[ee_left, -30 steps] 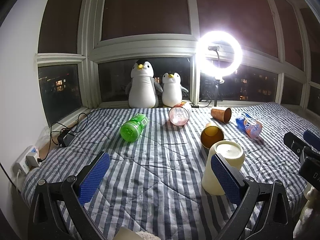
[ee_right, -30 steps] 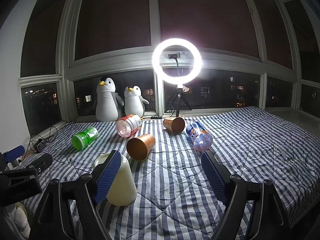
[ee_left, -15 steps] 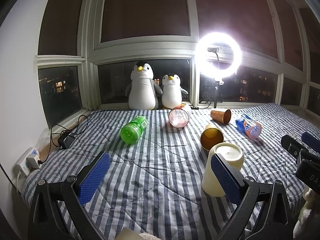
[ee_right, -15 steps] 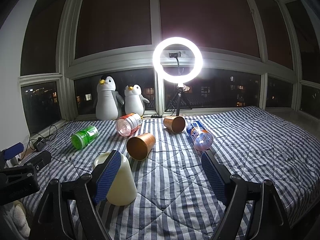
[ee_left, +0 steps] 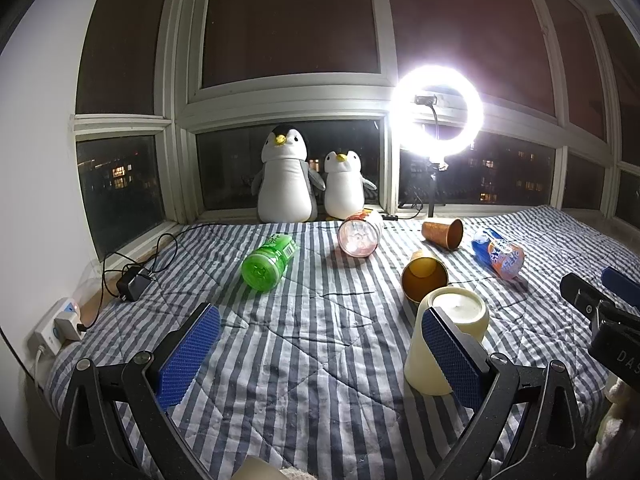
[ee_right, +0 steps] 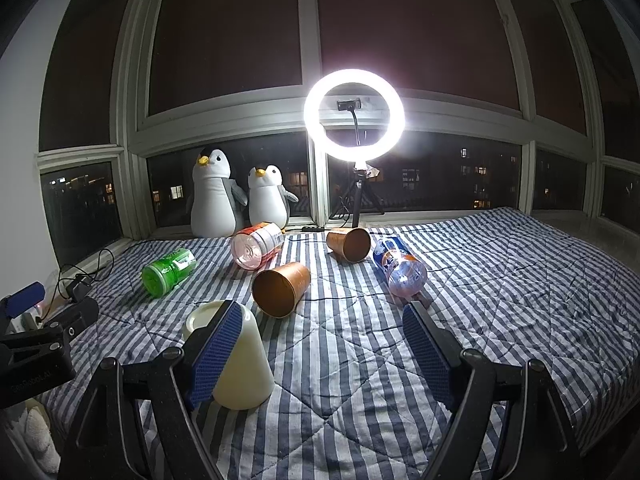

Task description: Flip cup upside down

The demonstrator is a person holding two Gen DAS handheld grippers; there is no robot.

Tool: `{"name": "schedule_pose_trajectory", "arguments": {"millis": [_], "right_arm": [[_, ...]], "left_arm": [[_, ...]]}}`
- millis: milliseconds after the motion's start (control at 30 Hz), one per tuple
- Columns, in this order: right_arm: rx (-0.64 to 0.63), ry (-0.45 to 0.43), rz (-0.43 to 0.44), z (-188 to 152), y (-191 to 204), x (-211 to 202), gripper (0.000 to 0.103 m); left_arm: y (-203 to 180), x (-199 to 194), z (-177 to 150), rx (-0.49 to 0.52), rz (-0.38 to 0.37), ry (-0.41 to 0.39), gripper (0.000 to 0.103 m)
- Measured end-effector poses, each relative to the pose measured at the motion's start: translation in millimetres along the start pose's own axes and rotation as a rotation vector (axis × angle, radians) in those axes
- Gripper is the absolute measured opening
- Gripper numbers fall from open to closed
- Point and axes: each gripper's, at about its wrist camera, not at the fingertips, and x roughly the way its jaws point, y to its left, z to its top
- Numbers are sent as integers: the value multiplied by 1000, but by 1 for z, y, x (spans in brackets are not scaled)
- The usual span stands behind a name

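A cream cup [ee_left: 460,320] stands upside down, base up, on the striped bedspread [ee_left: 304,344]; it also shows in the right wrist view [ee_right: 244,364]. My left gripper [ee_left: 316,344] is open and empty, its right finger in front of the cup. My right gripper [ee_right: 324,344] is open and empty, its left finger in front of the cup. Two copper cups lie on their sides behind it: the near one [ee_right: 280,286] and the far one [ee_right: 350,243].
A green bottle [ee_right: 168,270], a pink-capped bottle [ee_right: 256,246] and a blue and orange bottle [ee_right: 400,268] lie on the bedspread. Two plush penguins [ee_right: 212,200] and a ring light [ee_right: 354,116] stand at the window. A charger and cables [ee_left: 132,280] lie at left.
Both views have shifted only slightly; the cream cup stays upside down in place and both grippers stay open.
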Motion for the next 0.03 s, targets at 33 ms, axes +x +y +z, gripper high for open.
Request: {"name": "schedule_pose_trajectory", "arguments": {"millis": [33], "right_arm": [[0,1,0,0,0,1,79]], "left_arm": [[0,0,0,0,0,1,102]]}}
